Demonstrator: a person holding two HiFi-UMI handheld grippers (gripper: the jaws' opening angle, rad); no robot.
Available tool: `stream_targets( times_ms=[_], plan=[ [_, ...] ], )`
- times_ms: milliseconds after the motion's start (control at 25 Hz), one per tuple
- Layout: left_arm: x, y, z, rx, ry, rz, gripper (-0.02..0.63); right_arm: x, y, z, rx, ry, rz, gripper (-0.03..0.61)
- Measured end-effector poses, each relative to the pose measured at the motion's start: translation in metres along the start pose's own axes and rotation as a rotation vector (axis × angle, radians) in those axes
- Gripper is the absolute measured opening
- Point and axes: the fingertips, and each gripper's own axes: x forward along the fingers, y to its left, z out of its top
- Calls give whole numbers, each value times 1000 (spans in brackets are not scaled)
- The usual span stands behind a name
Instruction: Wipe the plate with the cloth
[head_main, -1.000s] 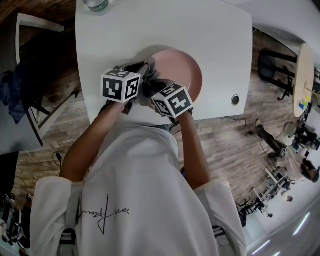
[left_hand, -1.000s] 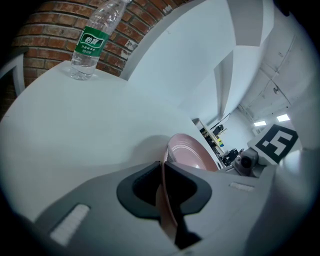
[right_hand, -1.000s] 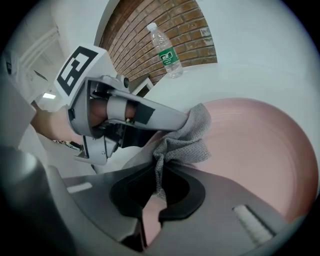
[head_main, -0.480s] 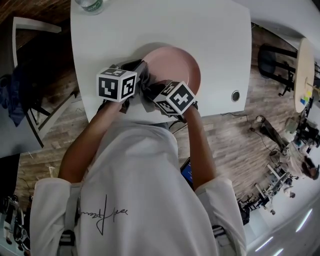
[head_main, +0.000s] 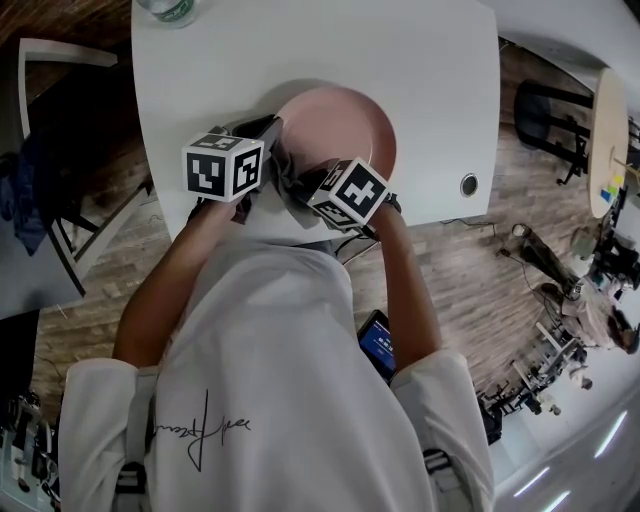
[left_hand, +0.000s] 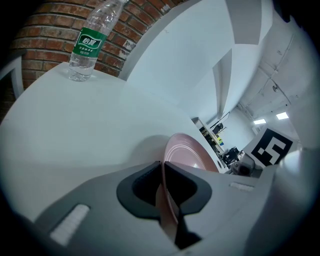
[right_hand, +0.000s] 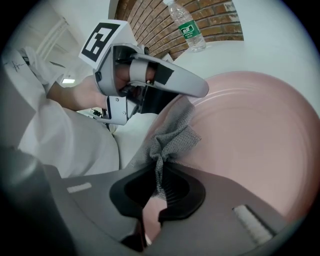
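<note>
A pink plate (head_main: 340, 125) lies near the front edge of the white table (head_main: 420, 60). My left gripper (left_hand: 162, 187) is shut on the plate's (left_hand: 187, 152) rim at its left side, seen edge-on between the jaws. My right gripper (right_hand: 159, 185) is shut on a grey mesh cloth (right_hand: 172, 137), which lies bunched against the plate's (right_hand: 250, 135) near left face. In the head view the left gripper (head_main: 262, 150) and right gripper (head_main: 305, 180) sit close together at the plate's near left, and the cloth (head_main: 290, 170) shows between them.
A clear water bottle (left_hand: 90, 42) with a green label stands at the table's far left corner (head_main: 165, 10). A round grommet (head_main: 469, 184) sits at the table's right front. A dark chair (head_main: 60, 150) stands left of the table, on a wood floor.
My right gripper has rolled and shifted slightly across the plate's near left side with the cloth. The left gripper has kept its hold on the rim.
</note>
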Motion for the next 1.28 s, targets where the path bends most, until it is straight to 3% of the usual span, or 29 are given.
stream_targets(
  times_ms=[600,1280],
  plan=[
    [-1,2,-1,6,3,5,40,-3,1,-25,-36,113,25,23],
    [-1,2,-1,14,6,-1,40,-22,-17,-57,-68,322,-33,22]
  ],
)
